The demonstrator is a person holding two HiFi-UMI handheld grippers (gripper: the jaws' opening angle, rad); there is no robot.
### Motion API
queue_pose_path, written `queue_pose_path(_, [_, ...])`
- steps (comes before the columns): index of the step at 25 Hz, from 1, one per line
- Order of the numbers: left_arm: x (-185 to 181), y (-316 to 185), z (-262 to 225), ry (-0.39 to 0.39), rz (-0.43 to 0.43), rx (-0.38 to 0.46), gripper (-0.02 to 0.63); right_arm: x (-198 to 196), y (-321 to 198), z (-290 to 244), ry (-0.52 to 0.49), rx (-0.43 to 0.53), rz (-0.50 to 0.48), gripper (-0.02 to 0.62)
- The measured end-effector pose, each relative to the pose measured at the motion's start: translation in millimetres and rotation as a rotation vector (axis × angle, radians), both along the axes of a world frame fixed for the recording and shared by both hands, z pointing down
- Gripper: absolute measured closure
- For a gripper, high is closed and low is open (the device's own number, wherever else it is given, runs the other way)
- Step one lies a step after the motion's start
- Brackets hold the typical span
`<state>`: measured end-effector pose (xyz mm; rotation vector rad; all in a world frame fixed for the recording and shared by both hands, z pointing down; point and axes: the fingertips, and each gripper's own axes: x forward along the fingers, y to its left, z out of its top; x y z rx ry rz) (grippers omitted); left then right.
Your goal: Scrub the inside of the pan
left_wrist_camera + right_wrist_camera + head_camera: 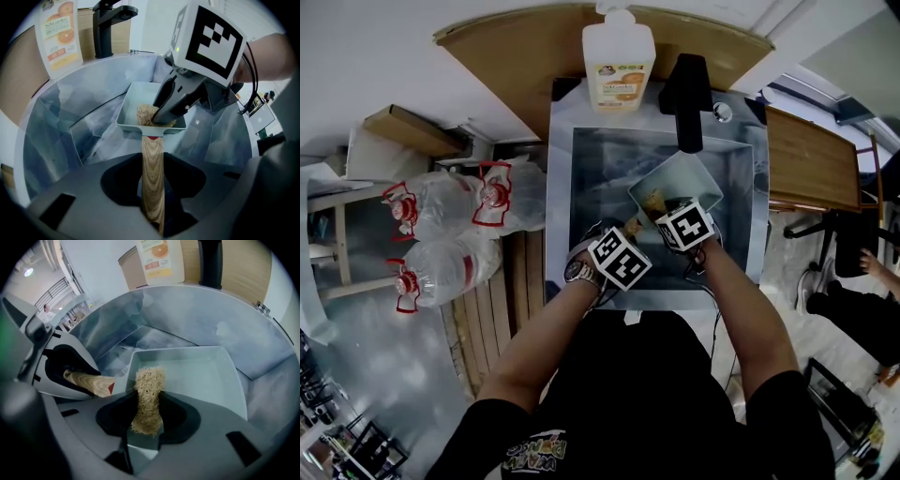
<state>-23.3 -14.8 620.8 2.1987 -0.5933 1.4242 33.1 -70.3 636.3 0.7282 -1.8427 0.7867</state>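
A square pale-green pan (686,178) with a wooden handle (153,173) is tilted inside the steel sink (572,187). My left gripper (153,206) is shut on that handle, seen from the side as the handle (89,382) in the right gripper view. My right gripper (146,427) is shut on a tan fibrous scrubber (148,397). The scrubber's free end rests on the pan (201,376) floor by its near wall. In the left gripper view the right gripper (164,116) reaches down into the pan (136,101), pressing the scrubber (145,114) into the corner nearest the handle.
A soap bottle (619,56) and a black faucet (689,94) stand behind the sink. Large water bottles (441,234) lie on the floor to the left. A wooden table (811,159) is to the right.
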Motion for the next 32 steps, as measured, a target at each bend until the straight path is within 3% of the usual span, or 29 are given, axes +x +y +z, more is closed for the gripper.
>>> queue_pose_path(9, [-0.4,0.1,0.9,-0.003,-0.001,-0.001,0.457,3.0,-13.7,8.0,0.080,0.031,-0.055,0.451])
queue_pose_path(19, [-0.7,0.2,1.5,-0.002,-0.001,-0.001,0.457,46.7,-41.6,14.0,0.194,0.028,0.036,0.451])
queue_pose_path(32, [-0.6,-0.5,1.7,-0.002,0.000,-0.001,0.457,91.1,-77.8,13.7,0.334,0.135,0.053,0.451])
